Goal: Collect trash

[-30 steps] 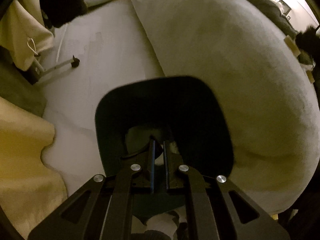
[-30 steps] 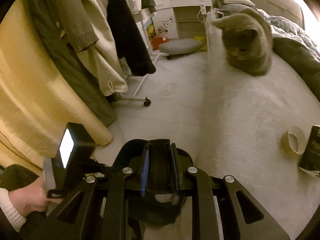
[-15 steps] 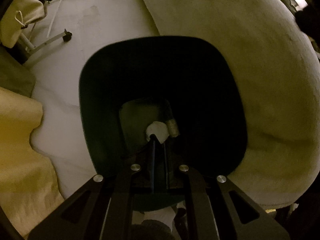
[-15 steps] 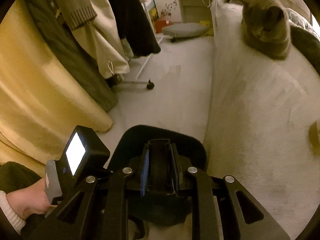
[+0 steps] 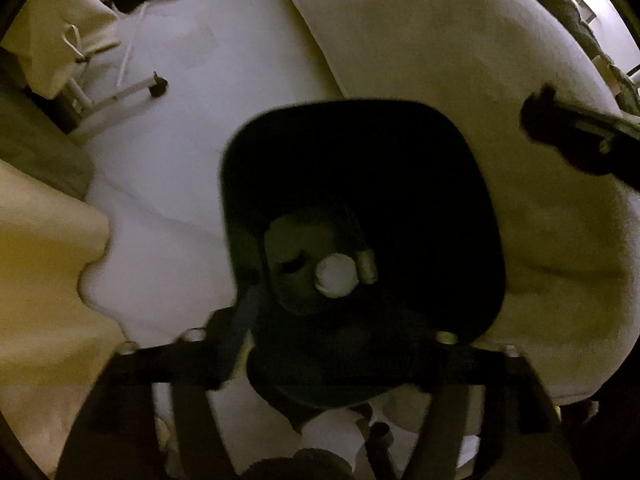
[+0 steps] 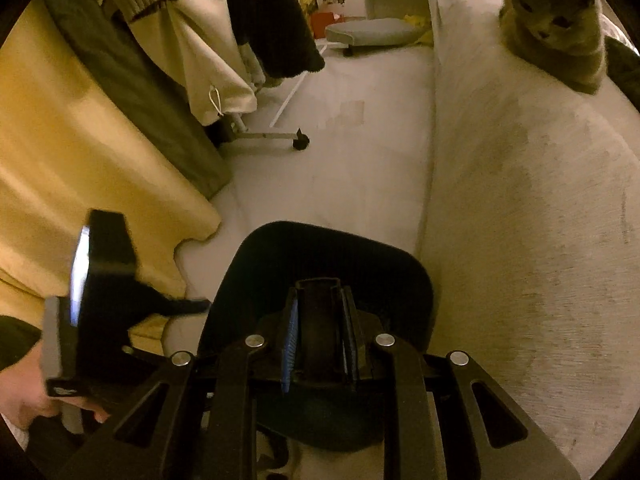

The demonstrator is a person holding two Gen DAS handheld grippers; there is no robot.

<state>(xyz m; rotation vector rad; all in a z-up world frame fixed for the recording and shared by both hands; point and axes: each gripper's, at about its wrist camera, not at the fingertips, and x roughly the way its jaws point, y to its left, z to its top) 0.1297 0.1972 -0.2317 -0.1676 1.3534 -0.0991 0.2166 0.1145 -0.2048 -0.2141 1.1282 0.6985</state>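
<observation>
A black trash bin [image 5: 360, 128] stands on the floor beside the bed. Inside it lie a white crumpled ball [image 5: 335, 276] and a small beige roll [image 5: 368, 267]. My left gripper [image 5: 340, 332] is open wide right above the bin's mouth, empty and blurred. My right gripper [image 6: 320, 312] is shut on a dark flat object [image 6: 319, 320] and hangs over the bin [image 6: 280, 248]. The left gripper's body with its lit screen [image 6: 96, 292] shows at the left of the right wrist view.
A grey cat [image 6: 556, 32] sits on the pale bed cover [image 6: 540, 200] at the far right. Hanging clothes [image 6: 168, 40], a yellow curtain [image 6: 80, 160] and a wheeled rack leg [image 6: 276, 138] line the left. A grey cushion [image 6: 368, 32] lies beyond.
My left gripper opened wide over the bin and the white ball now lies inside it. My right gripper moved left over the bin, still shut on the dark object.
</observation>
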